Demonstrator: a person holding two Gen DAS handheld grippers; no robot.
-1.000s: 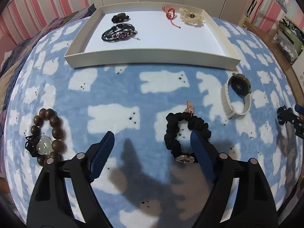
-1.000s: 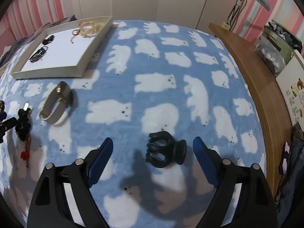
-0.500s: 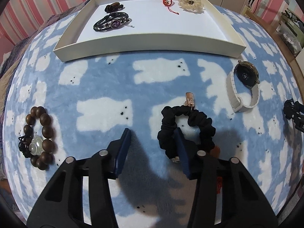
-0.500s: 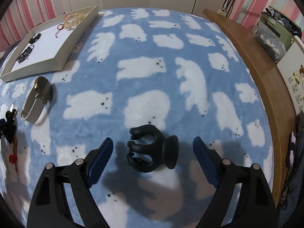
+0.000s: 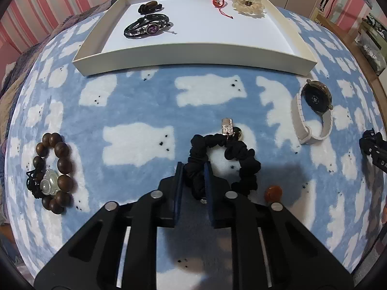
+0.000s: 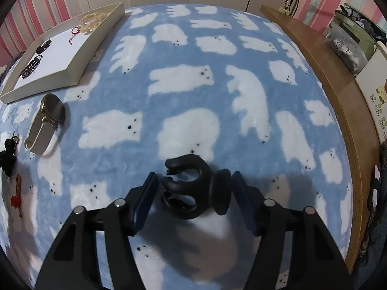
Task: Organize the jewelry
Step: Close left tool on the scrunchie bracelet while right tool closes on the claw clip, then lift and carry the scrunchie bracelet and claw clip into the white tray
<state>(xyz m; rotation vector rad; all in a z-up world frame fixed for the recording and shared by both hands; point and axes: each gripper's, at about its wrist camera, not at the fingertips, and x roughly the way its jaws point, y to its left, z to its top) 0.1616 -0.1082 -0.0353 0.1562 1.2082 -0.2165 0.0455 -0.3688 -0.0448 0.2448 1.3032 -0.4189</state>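
My left gripper point(image 5: 193, 169) is shut on the near left side of a black scrunchie point(image 5: 244, 164) with a small charm, lying on the blue bear-print blanket. My right gripper point(image 6: 194, 183) has its jaws part closed around a black claw hair clip point(image 6: 193, 188); the right finger touches the clip, the left one is just beside it. A white tray point(image 5: 183, 58) at the back holds a black bracelet point(image 5: 147, 26), a dark hair tie, a red cord and a cream scrunchie point(image 5: 248, 4); the tray point(image 6: 72, 72) also shows at the right wrist view's far left.
A wooden bead bracelet point(image 5: 54, 171) lies at the left. A white-strap watch point(image 5: 312, 113) lies at the right, also in the right wrist view point(image 6: 44, 128). An orange bead point(image 5: 273, 192) sits beside my left gripper. A wooden ledge point(image 6: 326, 72) borders the blanket's right side.
My left gripper moved forward and closed on the black scrunchie. My right gripper moved up to the claw clip and its jaws narrowed around it.
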